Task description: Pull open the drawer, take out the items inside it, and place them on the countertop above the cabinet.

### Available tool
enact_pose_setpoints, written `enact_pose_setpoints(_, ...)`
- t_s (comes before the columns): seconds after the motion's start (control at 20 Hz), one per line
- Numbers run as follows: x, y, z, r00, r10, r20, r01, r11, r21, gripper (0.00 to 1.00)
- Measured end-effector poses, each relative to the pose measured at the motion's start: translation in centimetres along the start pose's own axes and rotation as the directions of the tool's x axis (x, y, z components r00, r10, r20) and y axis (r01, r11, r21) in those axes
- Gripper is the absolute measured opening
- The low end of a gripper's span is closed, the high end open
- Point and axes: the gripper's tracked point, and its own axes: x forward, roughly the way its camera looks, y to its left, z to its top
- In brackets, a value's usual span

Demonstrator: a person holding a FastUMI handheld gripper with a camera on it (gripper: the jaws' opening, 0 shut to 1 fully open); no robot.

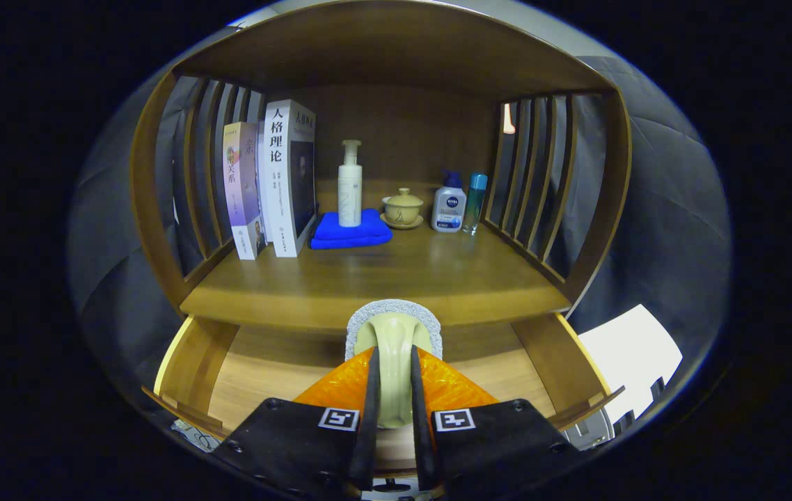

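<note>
My gripper (394,365) is shut on a scrubbing brush (394,334), both fingers pressing its cream handle from either side. The brush has an orange body under the fingers and a grey rough pad at its far end. I hold it above the pulled-open wooden drawer (195,362), whose bare floor shows to the left and right of the brush. The pad end reaches the front edge of the cabinet's countertop (396,278), just beyond the fingers.
At the back of the countertop stand two books (271,184), a white pump bottle (349,184) on a folded blue cloth (351,233), a lidded cup on a saucer (402,207), a small white bottle (449,204) and a teal bottle (475,202). Slatted side walls flank the shelf.
</note>
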Motion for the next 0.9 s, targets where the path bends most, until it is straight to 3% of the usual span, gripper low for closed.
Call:
enact_pose_setpoints(0.3, 2.2, 0.8, 3.5, 1.0, 0.005, -0.004, -0.005, 0.997, -0.073, 0.26)
enact_pose_setpoints(0.65, 6.0, 0.9, 7.5, 1.0, 0.013, -0.026, -0.015, 0.998, -0.058, 0.25)
enact_pose_setpoints(0.9, 8.9, 1.1, 7.7, 0.998, 0.043, -0.042, -0.044, 0.998, -0.036, 0.26)
